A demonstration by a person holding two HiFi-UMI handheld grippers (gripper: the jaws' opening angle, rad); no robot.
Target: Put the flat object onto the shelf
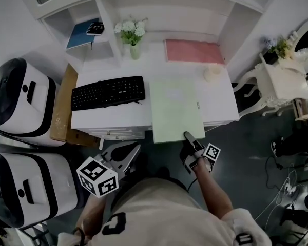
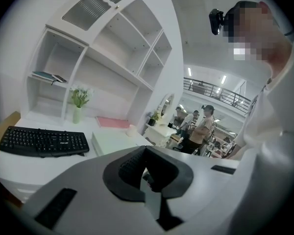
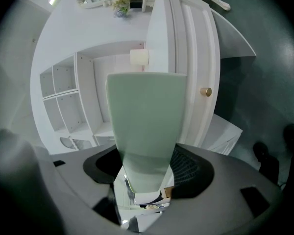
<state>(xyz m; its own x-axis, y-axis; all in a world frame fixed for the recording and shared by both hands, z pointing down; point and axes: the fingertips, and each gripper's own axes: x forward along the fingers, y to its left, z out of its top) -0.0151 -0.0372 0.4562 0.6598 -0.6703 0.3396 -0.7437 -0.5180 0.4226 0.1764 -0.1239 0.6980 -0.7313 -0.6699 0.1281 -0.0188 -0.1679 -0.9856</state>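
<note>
**Green flat object on the desk, held at its near edge**

The flat object (image 1: 176,109) is a pale green board. It lies flat on the white desk (image 1: 95,118), just to the right of the black keyboard (image 1: 108,92). Its near edge hangs a little over the front of the desk.

The right gripper (image 1: 188,136) is at this near edge, a little to the right of its middle. In the right gripper view its fingers (image 3: 193,168) stand on both sides of the green board and are closed on it. From there the board runs away toward the shelf (image 1: 159,14).

The left gripper (image 1: 122,151) is in front of the desk, below the keyboard in the head view, and it touches nothing. Its fingers (image 2: 125,168) stand apart and there is nothing between them.

The shelf is a white unit at the back of the desk. One compartment on its left side holds a blue book (image 1: 83,33). On the desk in front of the shelf stands a small vase with white flowers (image 1: 132,35). A pink mat (image 1: 194,51) lies behind the green board and apart from it. A small cream round thing (image 1: 213,72) stands near the far right corner of the board.
</note>
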